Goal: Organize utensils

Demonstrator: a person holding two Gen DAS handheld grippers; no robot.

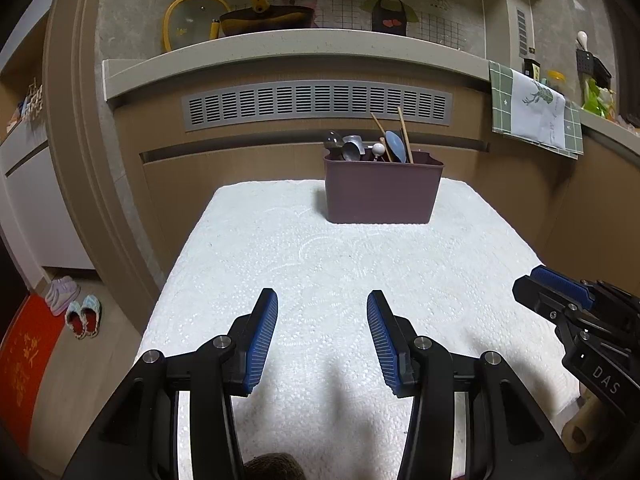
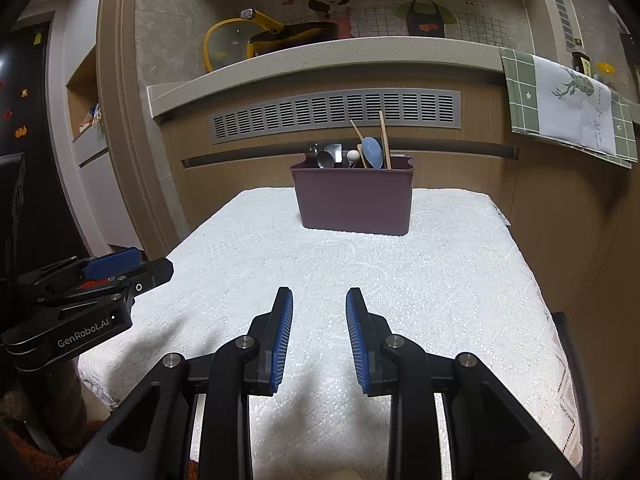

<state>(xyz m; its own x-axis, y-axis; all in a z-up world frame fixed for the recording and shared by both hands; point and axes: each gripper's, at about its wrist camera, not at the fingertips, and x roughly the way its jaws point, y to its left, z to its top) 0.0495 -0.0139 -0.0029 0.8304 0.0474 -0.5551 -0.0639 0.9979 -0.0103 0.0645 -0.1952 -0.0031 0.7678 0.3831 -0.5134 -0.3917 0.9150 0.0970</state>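
Left hand-held gripper (image 1: 322, 340): spread, empty, above near counter edge.
Right hand-held gripper (image 2: 319, 340): spread, empty, beside left.
Bin (image 1: 382, 192): far end of counter (image 1: 280, 248), upright.
Utensils (image 1: 370, 146): standing in bin.

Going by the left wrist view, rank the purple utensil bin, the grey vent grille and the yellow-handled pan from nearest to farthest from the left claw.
From the left claw:
1. Purple utensil bin, on the white cloth, ahead, slightly right.
2. Grey vent grille, on the cabinet front behind the bin.
3. Yellow-handled pan, up on the counter, left.
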